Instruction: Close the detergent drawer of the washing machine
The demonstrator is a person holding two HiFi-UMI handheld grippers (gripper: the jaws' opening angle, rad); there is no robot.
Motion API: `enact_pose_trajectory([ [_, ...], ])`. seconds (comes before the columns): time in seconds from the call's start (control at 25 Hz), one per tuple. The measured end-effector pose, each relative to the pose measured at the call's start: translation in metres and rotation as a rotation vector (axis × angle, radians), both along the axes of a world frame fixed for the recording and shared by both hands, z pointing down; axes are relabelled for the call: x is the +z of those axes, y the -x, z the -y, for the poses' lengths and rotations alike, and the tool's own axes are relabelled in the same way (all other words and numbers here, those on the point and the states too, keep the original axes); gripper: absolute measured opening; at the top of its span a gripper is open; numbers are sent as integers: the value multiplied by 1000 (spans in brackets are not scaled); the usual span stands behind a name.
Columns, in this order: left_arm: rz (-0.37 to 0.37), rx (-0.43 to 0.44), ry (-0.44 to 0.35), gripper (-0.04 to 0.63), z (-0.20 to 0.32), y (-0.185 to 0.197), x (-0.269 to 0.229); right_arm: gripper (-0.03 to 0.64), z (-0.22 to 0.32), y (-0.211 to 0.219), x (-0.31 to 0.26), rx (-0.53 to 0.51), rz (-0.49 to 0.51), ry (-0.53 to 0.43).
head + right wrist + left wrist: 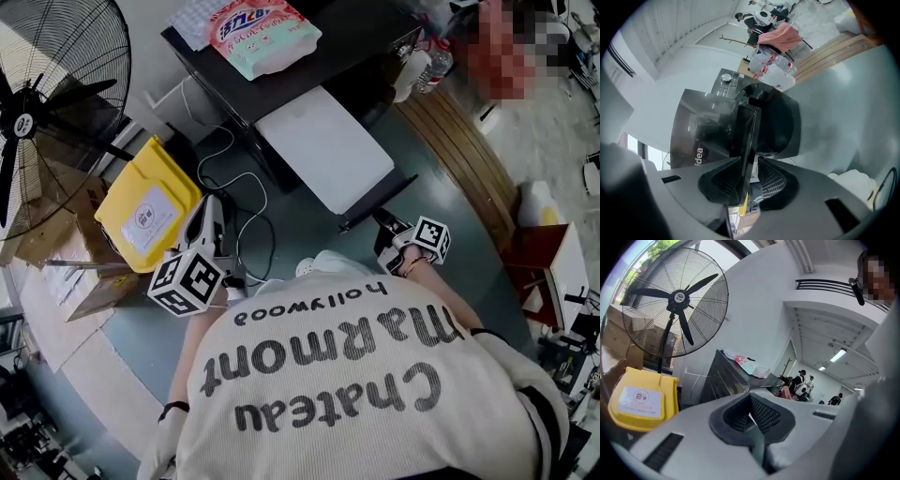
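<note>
The dark washing machine point(366, 33) point(696, 129) stands ahead of me, its round door facing the right gripper view. Its detergent drawer is pulled out: a pale slab point(323, 155) ending in a dark front panel point(380, 199) point(745, 140). My right gripper point(384, 223) point(751, 177) is open around that panel's edge; the panel lies against one pad, with a gap to the other. My left gripper point(213, 204) point(751, 420) hangs off to the left, away from the machine, shut on nothing, and points toward a standing fan.
A yellow bin point(145, 211) point(640, 399) and cardboard boxes point(56, 234) sit at the left, below a large fan point(47, 103) point(675, 301). White cables point(234, 187) trail over the floor. A detergent pack point(262, 33) lies on the machine; bottles point(431, 61) stand at its right.
</note>
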State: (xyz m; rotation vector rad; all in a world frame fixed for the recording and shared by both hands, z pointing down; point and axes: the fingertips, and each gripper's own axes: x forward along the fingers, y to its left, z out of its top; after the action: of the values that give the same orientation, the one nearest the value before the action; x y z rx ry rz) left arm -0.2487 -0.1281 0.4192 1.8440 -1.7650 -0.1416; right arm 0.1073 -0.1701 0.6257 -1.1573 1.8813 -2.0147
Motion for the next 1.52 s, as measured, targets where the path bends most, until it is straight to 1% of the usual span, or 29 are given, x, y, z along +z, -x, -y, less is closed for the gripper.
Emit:
enact_pose_trajectory([
  [0.08, 2, -1, 0, 8, -1, 1, 0, 110, 2, 1, 3, 10, 34, -4],
  [0.16, 6, 0, 1, 8, -3, 2, 0, 114, 4, 2, 7, 14, 81, -7],
  [0.2, 7, 0, 2, 8, -4, 3, 0, 110, 4, 3, 7, 24, 93, 3],
  [0.28, 7, -5, 3, 8, -6, 5, 0, 78, 4, 5, 5, 49, 109, 16],
  [0.36, 6, -10, 3, 8, -8, 6, 0, 78, 4, 5, 4, 64, 120, 15],
  [0.6, 4, -13, 1, 8, -7, 9, -1, 78, 3, 4, 2, 69, 99, 15],
  [0.84, -2, -9, 1, 8, -5, 10, 1, 80, 1, 5, -3, 75, 114, 9],
  [1.12, -11, -5, -7, 8, 0, 11, -1, 80, 1, 9, -11, 59, 104, 7],
  [1.52, -29, -37, -6, 8, 2, 18, 2, 80, 15, 22, -17, 31, 93, 11],
])
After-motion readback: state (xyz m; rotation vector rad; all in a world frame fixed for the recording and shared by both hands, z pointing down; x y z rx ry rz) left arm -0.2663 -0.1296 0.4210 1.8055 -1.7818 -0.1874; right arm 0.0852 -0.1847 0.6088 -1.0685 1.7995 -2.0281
